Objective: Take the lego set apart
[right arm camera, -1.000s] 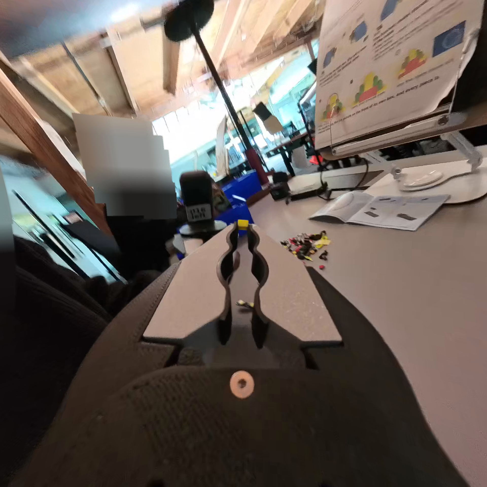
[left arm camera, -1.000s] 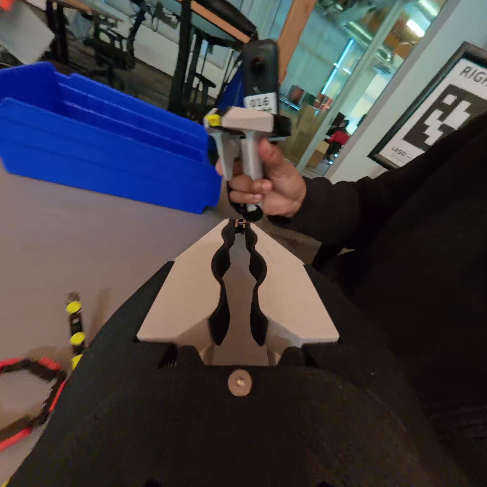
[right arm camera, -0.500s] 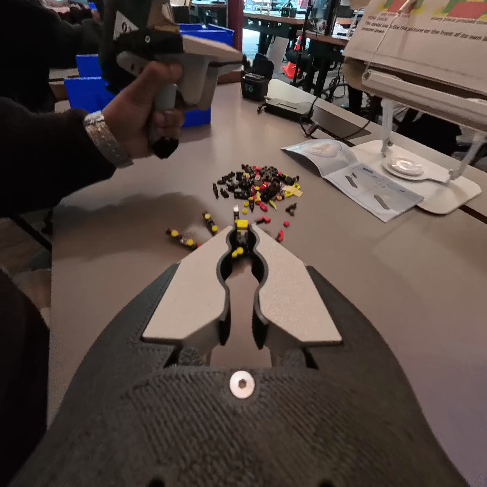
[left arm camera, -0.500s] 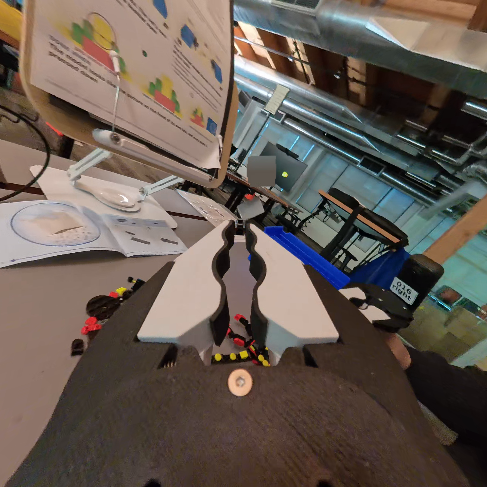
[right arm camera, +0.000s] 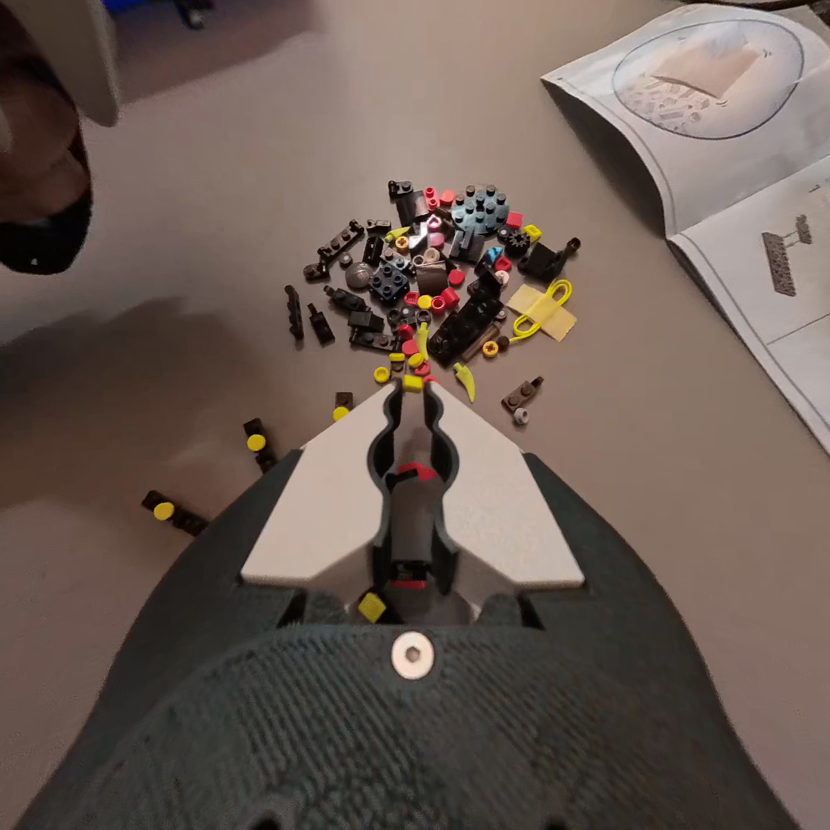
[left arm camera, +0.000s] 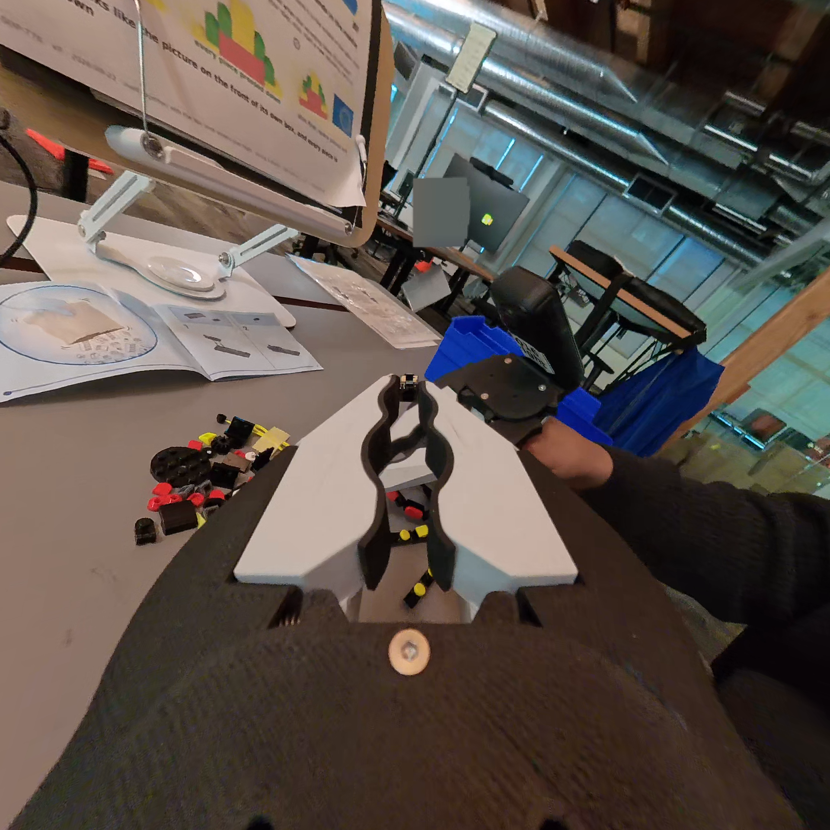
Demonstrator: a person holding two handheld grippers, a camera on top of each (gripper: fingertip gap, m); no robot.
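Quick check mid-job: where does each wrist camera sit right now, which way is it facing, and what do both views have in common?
Left wrist view: sits behind the left gripper, looks level across the table toward the paper stand; shows the right gripper and a hand.
Right wrist view: sits behind the right gripper, tilted down at the table; jaws pinch a yellow piece.
Shared: the pile of loose pieces and the open booklet.
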